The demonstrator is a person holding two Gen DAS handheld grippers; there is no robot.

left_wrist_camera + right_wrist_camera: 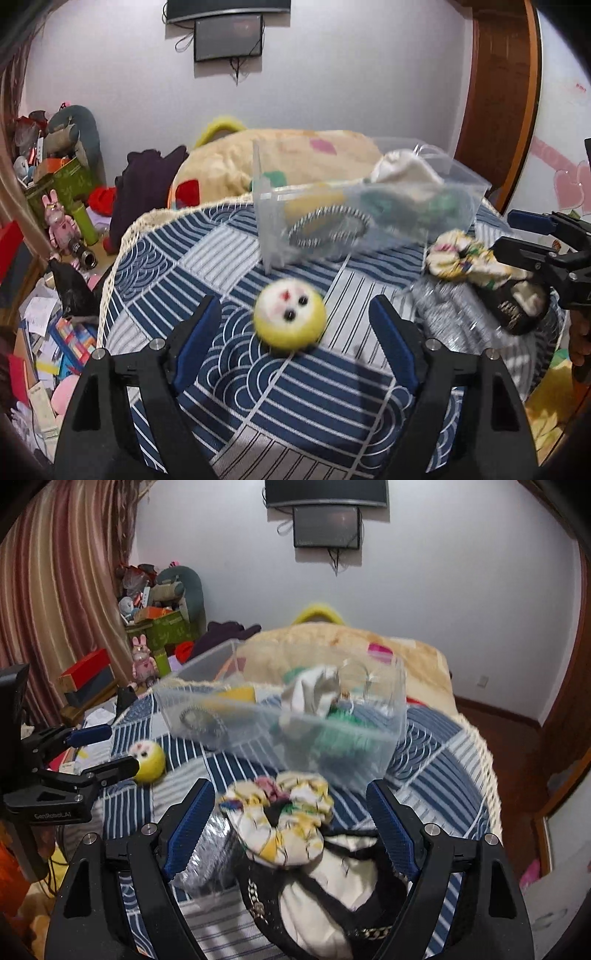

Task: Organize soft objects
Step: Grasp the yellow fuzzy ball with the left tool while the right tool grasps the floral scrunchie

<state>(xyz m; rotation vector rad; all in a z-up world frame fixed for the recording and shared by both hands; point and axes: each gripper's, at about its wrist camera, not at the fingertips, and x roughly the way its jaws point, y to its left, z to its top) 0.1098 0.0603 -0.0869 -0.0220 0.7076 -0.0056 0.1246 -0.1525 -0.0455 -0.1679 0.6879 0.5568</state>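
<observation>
On the left of the blue-and-white patterned cloth-covered table (207,251), a round yellow-and-white plush ball with a small face (290,319) lies ahead of the left gripper (295,332), roughly centred between its two blue-padded fingers (199,332) but beyond their tips and not touched. The jaws stand wide apart with nothing between them. The ball has no long axis, so a grasp from this angle looks workable once the fingers come further forward around it.

Behind, in the middle, sits a clear plastic storage box (369,221) already holding a white cloth, a striped ring and something green; it is likely where the soft things go.

To the right, a yellow-and-white floral fabric scrunchie (280,823) rests on a cream pouch with black trim and a gold chain (332,897), beside a silvery crinkled bag (207,853). The right gripper (291,827) has its jaws wide apart too, and the scrunchie lies in the gap between the pads without either pressing on it. The right hand therefore seems the nearer to a grasp, and the box stands just beyond the scrunchie.
</observation>
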